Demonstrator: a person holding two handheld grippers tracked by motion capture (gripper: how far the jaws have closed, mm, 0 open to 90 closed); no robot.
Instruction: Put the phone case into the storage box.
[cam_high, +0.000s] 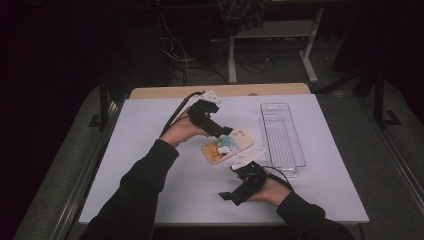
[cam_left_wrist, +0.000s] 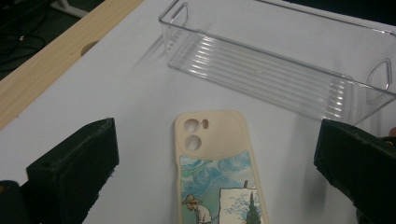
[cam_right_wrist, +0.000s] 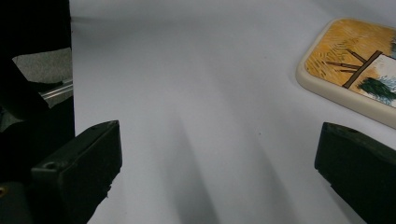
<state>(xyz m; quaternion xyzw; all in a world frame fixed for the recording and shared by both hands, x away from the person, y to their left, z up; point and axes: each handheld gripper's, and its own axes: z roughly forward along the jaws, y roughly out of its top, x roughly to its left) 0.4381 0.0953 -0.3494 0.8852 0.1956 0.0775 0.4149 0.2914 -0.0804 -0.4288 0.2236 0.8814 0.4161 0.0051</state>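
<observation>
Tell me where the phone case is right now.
In the high view the phone case lies flat near the table's middle, just left of the clear tray, between the left claw and the right claw.

Dim room. White table (cam_high: 150, 150), wood strip (cam_high: 165, 92) along far edge. Beyond: grey floor (cam_high: 280, 65), white desk legs (cam_high: 309, 55), tangled cables (cam_high: 180, 55).

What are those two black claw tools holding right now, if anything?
Nothing. The left gripper is open around the cream picture-printed phone case without touching it; the right gripper is open over bare white table.
</observation>
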